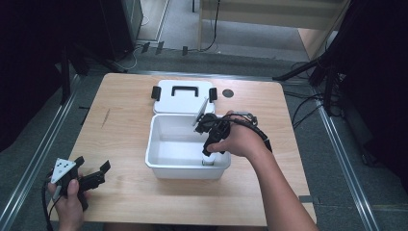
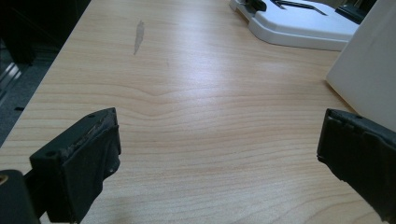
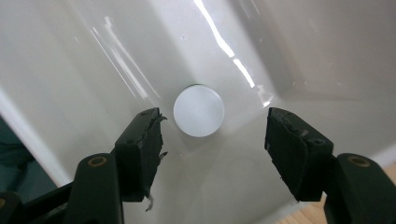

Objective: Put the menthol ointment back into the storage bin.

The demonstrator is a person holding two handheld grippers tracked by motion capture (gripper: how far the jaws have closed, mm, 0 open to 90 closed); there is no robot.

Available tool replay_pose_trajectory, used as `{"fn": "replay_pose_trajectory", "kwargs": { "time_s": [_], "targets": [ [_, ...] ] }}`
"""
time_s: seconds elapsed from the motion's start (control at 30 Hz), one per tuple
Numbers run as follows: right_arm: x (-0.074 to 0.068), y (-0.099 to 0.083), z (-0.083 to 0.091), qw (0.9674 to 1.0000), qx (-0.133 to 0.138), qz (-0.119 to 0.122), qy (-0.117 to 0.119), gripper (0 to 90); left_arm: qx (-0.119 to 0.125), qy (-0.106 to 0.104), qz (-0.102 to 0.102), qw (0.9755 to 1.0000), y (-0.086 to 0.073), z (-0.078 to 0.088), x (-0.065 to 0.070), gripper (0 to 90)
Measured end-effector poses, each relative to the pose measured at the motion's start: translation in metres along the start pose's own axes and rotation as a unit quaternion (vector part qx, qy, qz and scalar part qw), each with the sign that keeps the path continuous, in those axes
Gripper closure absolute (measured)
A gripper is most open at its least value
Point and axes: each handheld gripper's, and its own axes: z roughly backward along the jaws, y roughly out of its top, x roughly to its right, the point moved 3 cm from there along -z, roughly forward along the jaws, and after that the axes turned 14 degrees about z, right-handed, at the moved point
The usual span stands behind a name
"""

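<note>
High view: the right tool (image 1: 208,155) points down into the white bin (image 1: 161,166) on the desk (image 1: 125,192), over 1 small white object (image 1: 209,163), perhaps a capped jar. The bin's lid (image 1: 183,98) lies behind it. Left gripper view: the left tool (image 2: 217,156) gapes wide over bare wood. Right gripper view: jaws apart above the round white cap (image 3: 198,111), not touching it.

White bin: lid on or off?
Off. The lid lies flat on the table behind the open bin.
</note>
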Motion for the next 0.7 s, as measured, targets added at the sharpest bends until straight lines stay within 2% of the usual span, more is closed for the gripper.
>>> {"fn": "replay_pose_trajectory", "kwargs": {
  "time_s": [0.23, 0.7],
  "targets": [
    [0.005, -0.012, 0.027, 0.9997, 0.017, -0.011, -0.009, 38.3, -0.001, 0.0, -0.001, 1.0, 0.0, 0.0, 0.0, 0.2],
    [0.02, -0.06, 0.052, 0.998, 0.027, -0.046, -0.034, 37.7, -0.001, 0.0, -0.002, 1.0, 0.0, 0.0, 0.0, 0.2]
  ]
}}
